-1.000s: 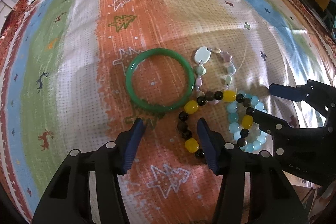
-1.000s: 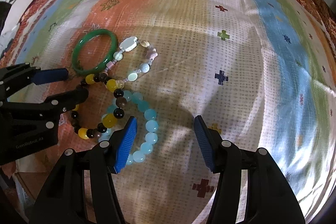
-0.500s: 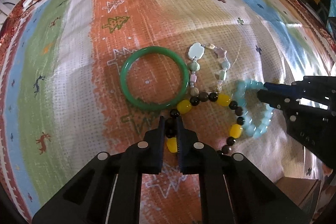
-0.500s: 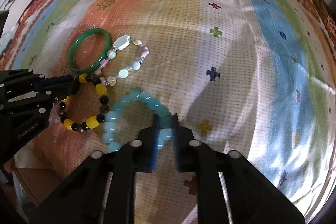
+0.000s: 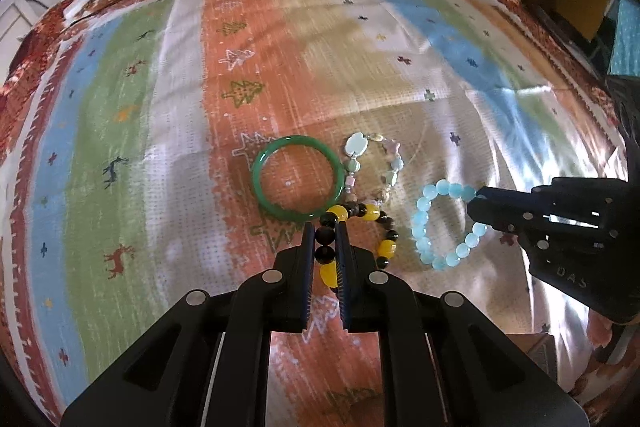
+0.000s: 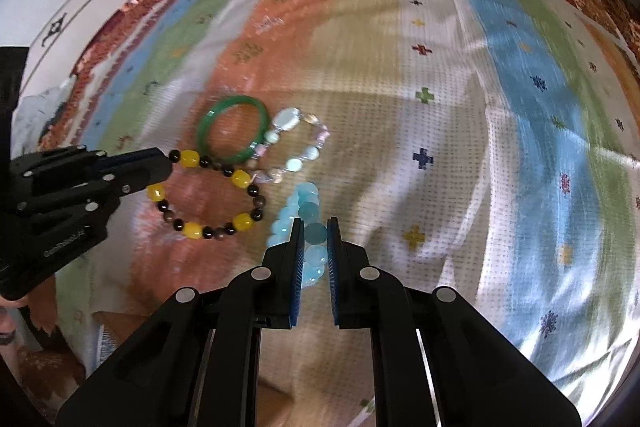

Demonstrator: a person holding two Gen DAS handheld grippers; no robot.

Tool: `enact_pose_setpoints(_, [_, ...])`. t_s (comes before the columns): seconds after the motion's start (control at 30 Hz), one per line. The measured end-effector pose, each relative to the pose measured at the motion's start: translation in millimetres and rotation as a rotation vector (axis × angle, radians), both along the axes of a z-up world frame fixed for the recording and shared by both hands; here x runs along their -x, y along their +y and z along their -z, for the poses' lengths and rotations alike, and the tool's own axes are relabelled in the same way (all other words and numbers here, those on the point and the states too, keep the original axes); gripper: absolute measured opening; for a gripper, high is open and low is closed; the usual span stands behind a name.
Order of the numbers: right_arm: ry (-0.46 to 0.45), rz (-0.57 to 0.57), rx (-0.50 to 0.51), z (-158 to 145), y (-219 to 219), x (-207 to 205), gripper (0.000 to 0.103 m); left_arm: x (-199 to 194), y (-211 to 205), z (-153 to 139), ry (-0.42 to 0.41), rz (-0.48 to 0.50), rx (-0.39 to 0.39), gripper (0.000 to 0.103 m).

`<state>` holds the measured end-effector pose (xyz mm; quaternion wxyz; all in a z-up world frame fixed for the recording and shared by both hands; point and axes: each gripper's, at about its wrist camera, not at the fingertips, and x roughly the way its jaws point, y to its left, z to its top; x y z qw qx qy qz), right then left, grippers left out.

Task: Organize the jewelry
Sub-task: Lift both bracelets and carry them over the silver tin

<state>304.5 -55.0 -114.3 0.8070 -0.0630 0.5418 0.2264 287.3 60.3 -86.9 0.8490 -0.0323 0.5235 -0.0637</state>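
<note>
**Jewelry: four bracelets on a striped cloth, two in grip**

Yellow-and-black beaded bracelet (image 5: 360, 231): clamped between fingers of left gripper (image 5: 325, 227); black beads pinched at the tips, a yellow bead lower in the gap; remainder of loop trailing right of the fingers, far end touching the green bangle (image 5: 298, 177) just ahead of the tips. Whether fully clear of the cloth: cannot tell.

Pale blue beaded bracelet (image 6: 298, 219): clamped between fingers of right gripper (image 6: 312, 231); three or so beads in the gap, rest of loop bunched just ahead and left of the tips. Seen from the left wrist as an open ring hanging from the right fingertips.

Green bangle: loose, flat on the patterned cloth (image 5: 360, 75), ahead of the left fingers.

Mixed pastel stone bracelet (image 6: 298, 143): loose, beyond both pairs of fingers, between bangle and blue loop, touching the bangle and the yellow-and-black strand.

Handling note, as judgement: step in hand reads as separating the two held loops from the cluster. Best done by drawing each straight up and apart, slowly, with grip kept firm on round beads prone to rolling out; watch for the yellow-and-black strand dragging the pastel piece or bangle along where they overlap.
</note>
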Motion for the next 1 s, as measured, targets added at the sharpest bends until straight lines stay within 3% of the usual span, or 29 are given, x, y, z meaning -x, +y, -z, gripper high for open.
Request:
enact_pose_setpoints(0.4, [-0.062,-0.011,-0.045,-30,-1,22,0.012,19,-7,-31,-0.086,-0.01,-0.068,0.009])
enact_pose_setpoints(1.0, [-0.165,-0.044,-0.08,-65,-2,58,0.012,51,-14,-66,-0.163,-0.023,-0.02,0.01])
